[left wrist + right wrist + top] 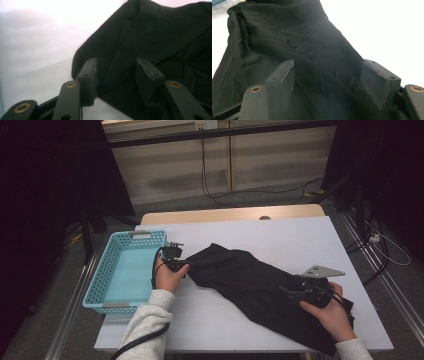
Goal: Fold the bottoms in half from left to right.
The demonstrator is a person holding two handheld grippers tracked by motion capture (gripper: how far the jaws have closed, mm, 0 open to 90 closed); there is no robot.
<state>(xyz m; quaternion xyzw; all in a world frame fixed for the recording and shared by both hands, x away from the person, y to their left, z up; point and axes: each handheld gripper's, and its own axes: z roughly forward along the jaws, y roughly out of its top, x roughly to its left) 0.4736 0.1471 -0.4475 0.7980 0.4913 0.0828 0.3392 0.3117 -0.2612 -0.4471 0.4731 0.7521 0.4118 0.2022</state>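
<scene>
A black garment [250, 275] lies crumpled across the white table top [280, 232], running from near the basket down to the front right edge. My left gripper [189, 266] sits at the garment's left end. In the left gripper view the left gripper [116, 68] stands open, with a corner of the black garment [162, 32] lying between and under the jaws. My right gripper [286, 291] rests on the garment's right part. In the right gripper view the right gripper [328, 67] has its jaws apart astride a raised fold of the garment [274, 32], and the pads do not press it.
A light blue perforated basket [100, 285] with nothing in it stands at the table's left edge, just beyond my left hand. A wooden strip [230, 213] runs along the table's far edge. Cables lie on the floor behind and to the right.
</scene>
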